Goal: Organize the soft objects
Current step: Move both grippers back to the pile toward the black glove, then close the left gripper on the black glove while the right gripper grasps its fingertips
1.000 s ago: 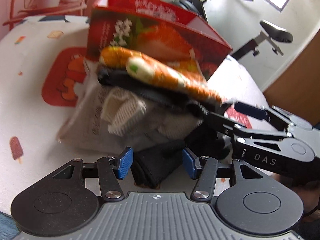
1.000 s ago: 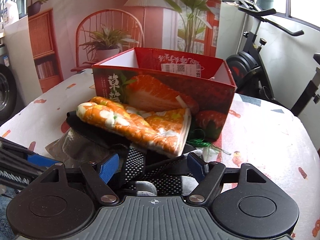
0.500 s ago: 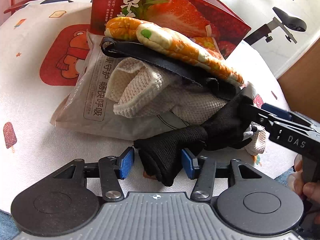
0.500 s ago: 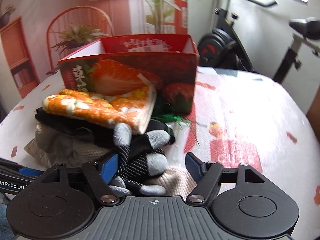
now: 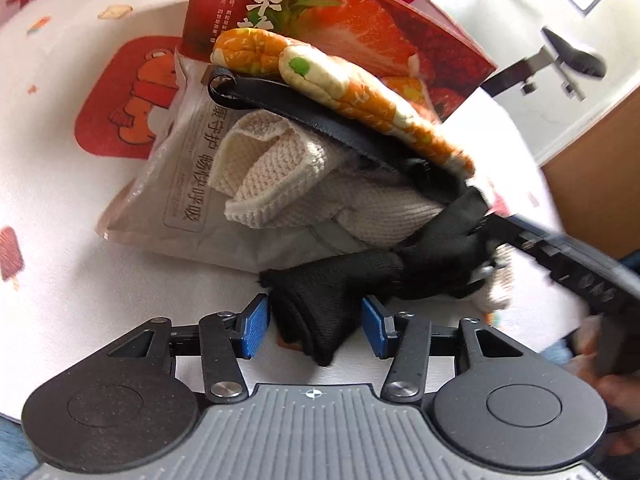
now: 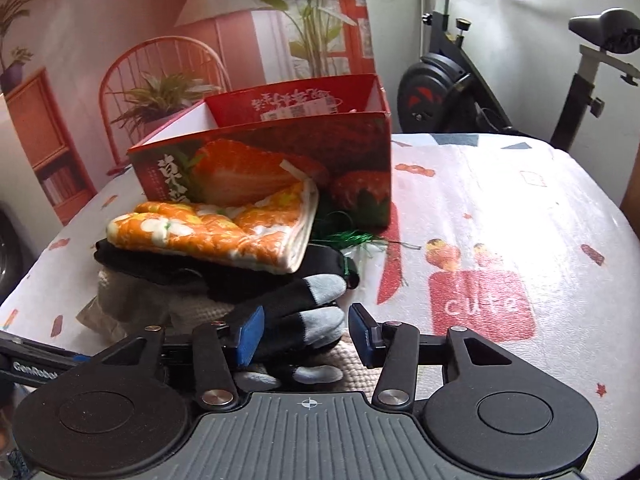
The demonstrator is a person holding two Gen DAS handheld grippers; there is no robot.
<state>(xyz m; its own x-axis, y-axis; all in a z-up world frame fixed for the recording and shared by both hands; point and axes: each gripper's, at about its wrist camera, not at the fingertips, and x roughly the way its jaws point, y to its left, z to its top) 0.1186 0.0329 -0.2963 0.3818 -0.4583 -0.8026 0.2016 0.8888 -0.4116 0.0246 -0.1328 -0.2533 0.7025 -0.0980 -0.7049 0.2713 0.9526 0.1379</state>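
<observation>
Closing around the grey-tipped fingers of a black glove (image 6: 304, 320), the right gripper (image 6: 306, 334) has the left pad touching the cloth while the right pad stands clear; no firm pinch shows yet. Left gripper (image 5: 316, 324): jaws partly apart, straddling the cuff end of the same black glove (image 5: 328, 304), which lies on the tablecloth (image 5: 80, 280); both blue pads stand beside the fabric without visibly pressing it. In the left view the right tool enters from the right edge, motion-blurred, at the glove's far end.

Beyond the tongs: a heap of soft goods. A cream knitted piece (image 5: 272, 176) rests on a printed plastic packet (image 5: 176, 184); a black strap (image 5: 304, 108) crosses above it; an orange flowered quilted mitt (image 6: 224, 232) tops the heap. A tuft of green tinsel (image 6: 348, 236) shows beside the mitt. Behind stands a red strawberry box (image 6: 280, 160), open at the top, touching or nearly touching the heap.

Handling, as judged: the glove is light, limp and stretchy, so it will drape and sag between two holds. Its far end is tucked against the heap, and a quick pull may drag the cream knit or shift the mitt. The thick cuff offers the surest purchase; thin fingertips may slip from the pads.
</observation>
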